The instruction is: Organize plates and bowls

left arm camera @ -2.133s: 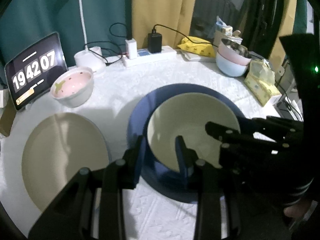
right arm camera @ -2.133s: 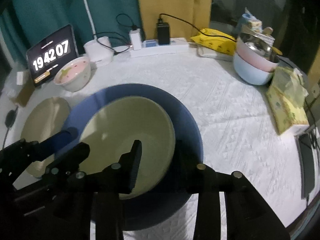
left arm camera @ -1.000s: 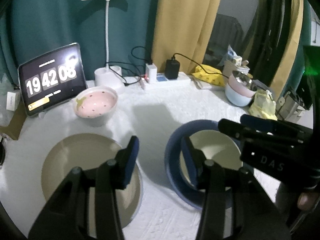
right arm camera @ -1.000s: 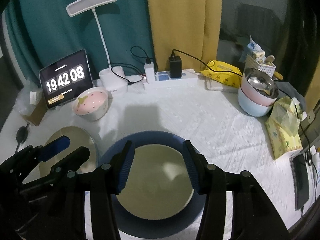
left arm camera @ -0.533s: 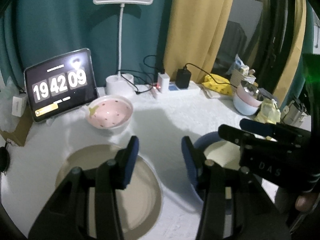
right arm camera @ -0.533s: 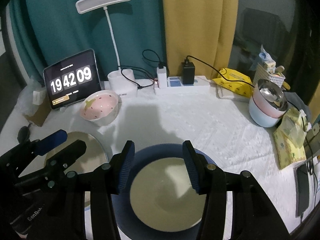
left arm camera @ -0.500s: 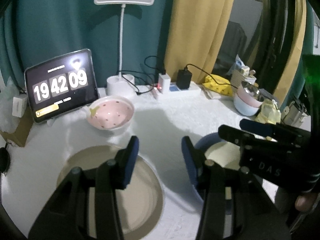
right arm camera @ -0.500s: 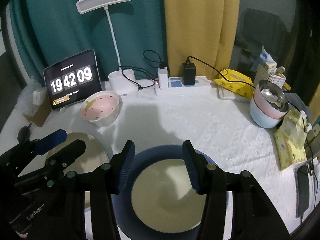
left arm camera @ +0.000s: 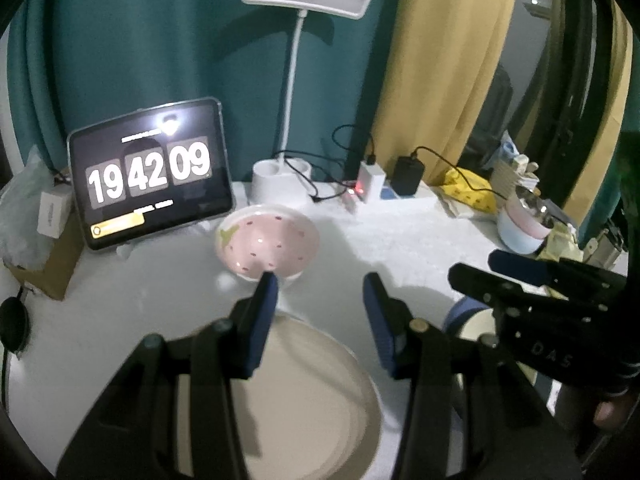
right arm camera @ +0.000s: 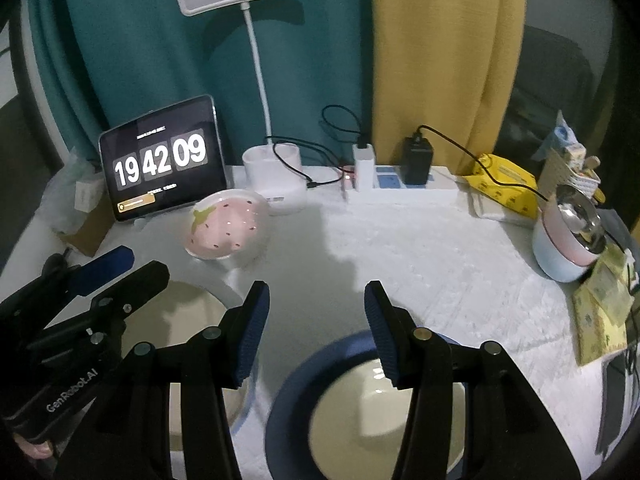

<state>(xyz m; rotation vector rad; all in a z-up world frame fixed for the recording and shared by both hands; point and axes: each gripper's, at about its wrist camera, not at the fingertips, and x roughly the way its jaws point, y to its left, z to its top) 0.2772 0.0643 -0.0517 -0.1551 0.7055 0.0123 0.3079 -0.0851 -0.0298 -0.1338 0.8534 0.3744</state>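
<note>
A cream bowl [right arm camera: 360, 420] sits inside a dark blue plate [right arm camera: 296, 376] on the white table, just below my right gripper [right arm camera: 316, 290], which hangs open and empty above the plate's far rim. Left of it lies a beige plate [right arm camera: 192, 320]. My left gripper [left arm camera: 319, 280] is open with nothing between its fingers, above the beige plate [left arm camera: 304, 400]. A pink strawberry bowl [left arm camera: 268, 240] stands just beyond it. In the left wrist view the right gripper [left arm camera: 476, 268] hides most of the blue plate [left arm camera: 460, 312]. The left gripper [right arm camera: 140, 264] shows at the left of the right wrist view.
A tablet clock [left arm camera: 148, 176], a white desk lamp [left arm camera: 280, 184] and a power strip [right arm camera: 400, 180] with chargers line the back edge. Stacked pink and blue bowls [right arm camera: 560, 252] and yellow packets [right arm camera: 600, 312] crowd the right side. Curtains hang behind the table.
Both grippers have drawn back and risen from the blue plate, leaving the cream bowl in it. The left gripper has shifted left over the beige plate.
</note>
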